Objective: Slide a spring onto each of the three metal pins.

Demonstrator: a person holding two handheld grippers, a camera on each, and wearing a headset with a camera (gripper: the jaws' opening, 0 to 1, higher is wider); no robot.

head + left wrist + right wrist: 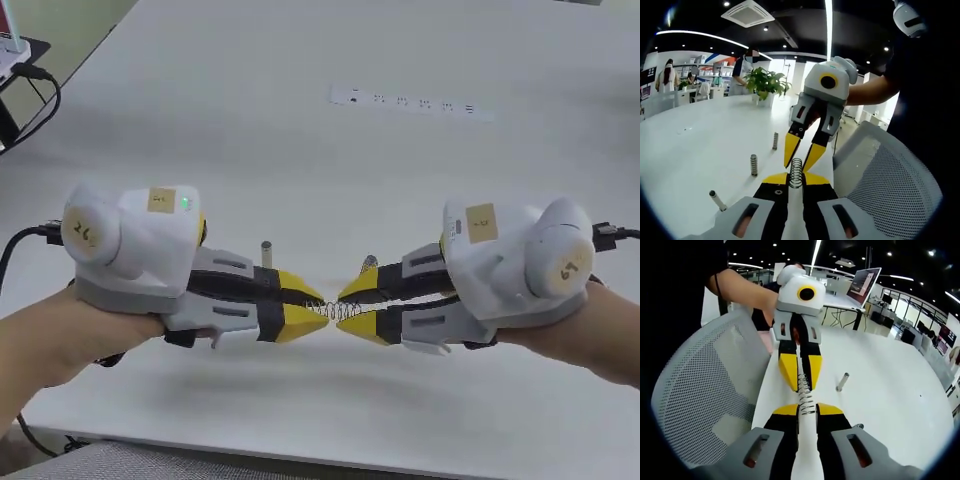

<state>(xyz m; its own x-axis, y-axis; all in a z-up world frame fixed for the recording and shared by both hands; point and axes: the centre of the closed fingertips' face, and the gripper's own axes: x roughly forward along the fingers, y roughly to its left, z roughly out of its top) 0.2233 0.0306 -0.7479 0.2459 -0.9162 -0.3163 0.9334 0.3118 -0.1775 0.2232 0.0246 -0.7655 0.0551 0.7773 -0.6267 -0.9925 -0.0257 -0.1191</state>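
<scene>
left tool (795, 178) grips spring (804, 389) | right tool (807, 411) grips other end | left gripper view: sprung pin (754, 165)

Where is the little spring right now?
In the head view the spring sits in mid-air at bottom centre, pinched between the yellow tips of the left tongs and right tongs, over the white table.

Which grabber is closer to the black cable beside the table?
Left. The left gripper is on the same side as the black cable; the right gripper sits across the spring, farther away.
</scene>
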